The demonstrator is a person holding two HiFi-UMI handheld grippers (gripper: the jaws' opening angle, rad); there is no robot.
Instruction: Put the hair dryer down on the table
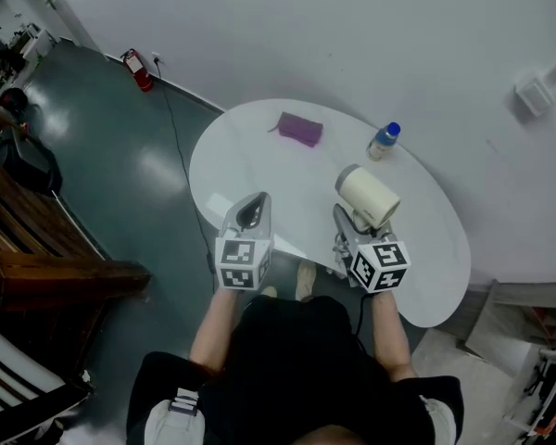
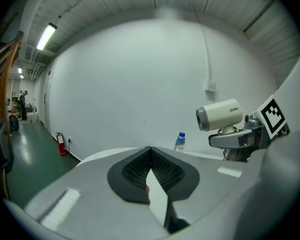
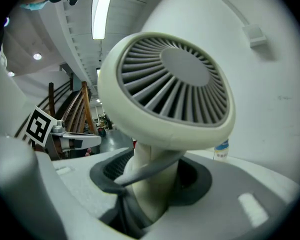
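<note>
**While the dryer hangs over the table, the right claw keeps it by the handle**

As the right gripper (image 1: 348, 222) holds it, the cream hair dryer (image 1: 368, 196) sits upright over the near right part of the round white table (image 1: 259, 160), handle down and barrel level. The right gripper view shows the two dark pads clamped on the handle just under the barrel. The grey cord (image 3: 140, 170) is caught slantwise across the handle in the same pinch. From the left gripper view the dryer looks clear of the tabletop, not resting on it.

The left gripper (image 1: 248, 213) hovers over the table's near edge, its jaws together with nothing between them.

The dryer is probably a hard plastic shell, stiff and fairly light. Most of its weight likely sits in the barrel, so it may tip forward or back about the grip. The smooth rounded handle could turn between the pads, and the trapped cord may make that hold less sure. The handle is the sound place to grip; the vented rear grille (image 3: 176, 86) is not. A bottle (image 1: 384, 141) and a purple pouch (image 1: 300, 129) stand well away at the far side.
</note>
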